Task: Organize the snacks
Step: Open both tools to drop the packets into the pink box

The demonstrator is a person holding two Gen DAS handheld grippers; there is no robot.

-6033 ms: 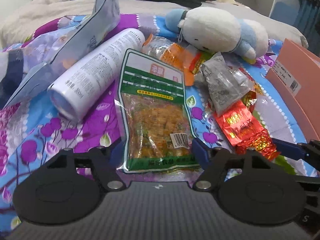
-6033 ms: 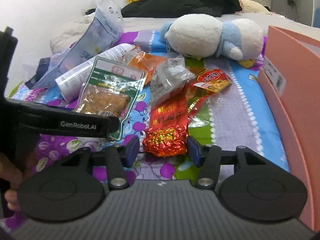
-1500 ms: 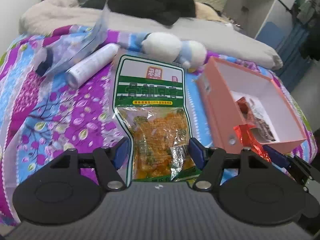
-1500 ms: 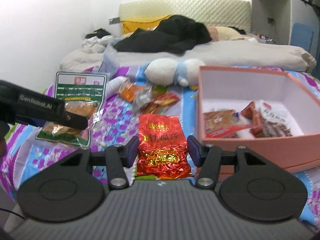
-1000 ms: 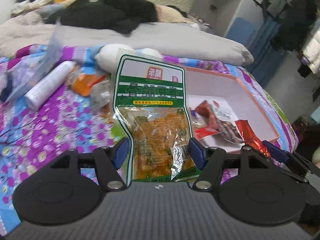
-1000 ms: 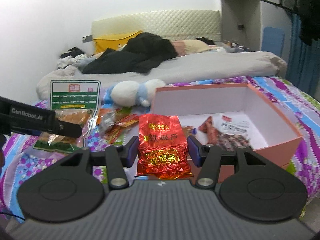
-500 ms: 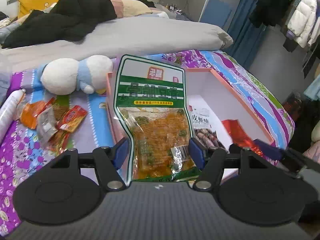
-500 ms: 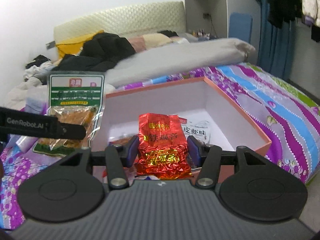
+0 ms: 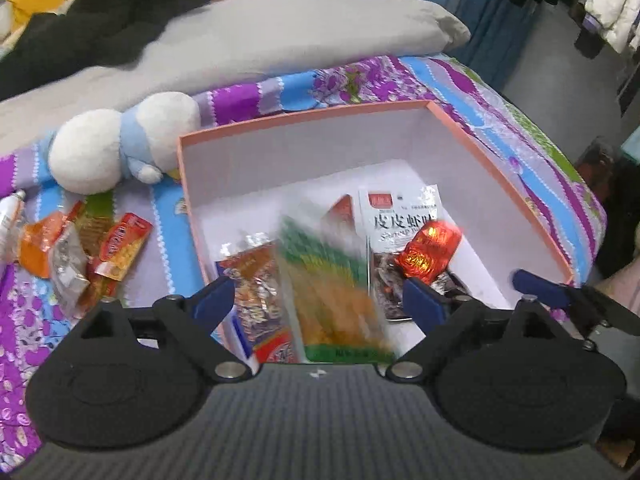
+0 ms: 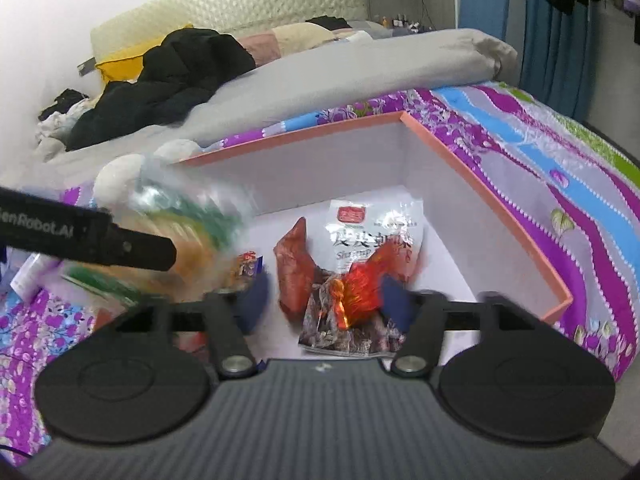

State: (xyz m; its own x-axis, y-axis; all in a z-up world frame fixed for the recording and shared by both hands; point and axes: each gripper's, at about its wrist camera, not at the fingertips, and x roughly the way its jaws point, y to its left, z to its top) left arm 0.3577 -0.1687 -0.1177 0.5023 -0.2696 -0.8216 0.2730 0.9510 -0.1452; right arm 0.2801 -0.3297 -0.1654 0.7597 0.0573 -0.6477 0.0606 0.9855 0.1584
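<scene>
Snacks lie loose on the purple floral bedspread point(image 9: 360, 80) at far left: an orange packet point(image 9: 34, 246), a clear silvery pouch point(image 9: 68, 276) and a red-and-yellow packet point(image 9: 120, 246), with a white-and-blue plush toy point(image 9: 116, 144) behind them. Just right of these stands the pink box point(image 9: 304, 118), open-topped and white inside. Over its near left part hangs the left claw point(image 9: 318, 300); its jaws have just been opening and stand wide, and the green-and-orange snack bag point(image 9: 336, 292) between them is blurred and clear of both pads. A clear packet with a red end point(image 9: 260, 292) lies against the box's left wall beside it. Further right in the box rest a brown-red pouch point(image 10: 296, 268) and a white shrimp snack bag point(image 10: 368, 232). The right claw point(image 10: 324, 300) is above these, its jaws likewise just been opening and spread; the red foil packet point(image 10: 358, 286) sits between them, smeared, close to the right pad, though contact cannot be told.
</scene>
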